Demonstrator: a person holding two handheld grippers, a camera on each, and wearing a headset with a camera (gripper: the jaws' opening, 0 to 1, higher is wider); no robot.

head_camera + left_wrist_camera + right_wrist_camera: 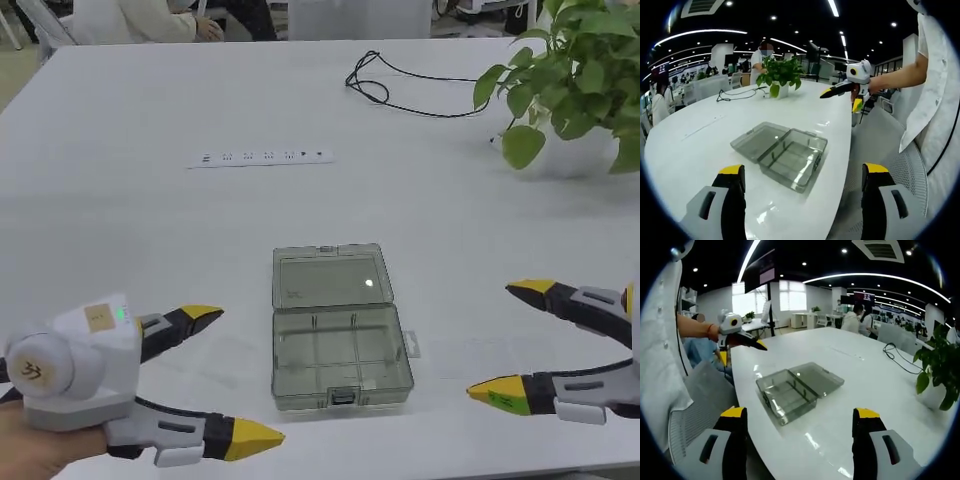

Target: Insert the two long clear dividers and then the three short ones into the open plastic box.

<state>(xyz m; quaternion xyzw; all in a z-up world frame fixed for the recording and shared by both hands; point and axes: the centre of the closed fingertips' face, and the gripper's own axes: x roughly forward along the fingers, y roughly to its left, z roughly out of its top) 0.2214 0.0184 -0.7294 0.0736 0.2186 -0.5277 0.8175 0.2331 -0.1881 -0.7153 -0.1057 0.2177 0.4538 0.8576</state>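
Observation:
The open smoky-clear plastic box (340,350) lies at the table's middle front, its lid (330,278) folded flat behind it. Faint clear partitions seem to stand inside the base, splitting it into compartments. My left gripper (250,375) is open to the left of the box, with nothing between its yellow fingertips (205,315). My right gripper (490,340) is open to the right of the box, also holding nothing. In the left gripper view the box (785,155) lies ahead of the left gripper (802,169). In the right gripper view the box (790,392) lies beyond the right gripper (800,413).
A white power strip (260,157) lies behind the box. A black cable (400,85) loops at the far right, beside a potted plant (570,80). A person (150,20) sits at the far edge. The table's front edge (450,470) runs just below the grippers.

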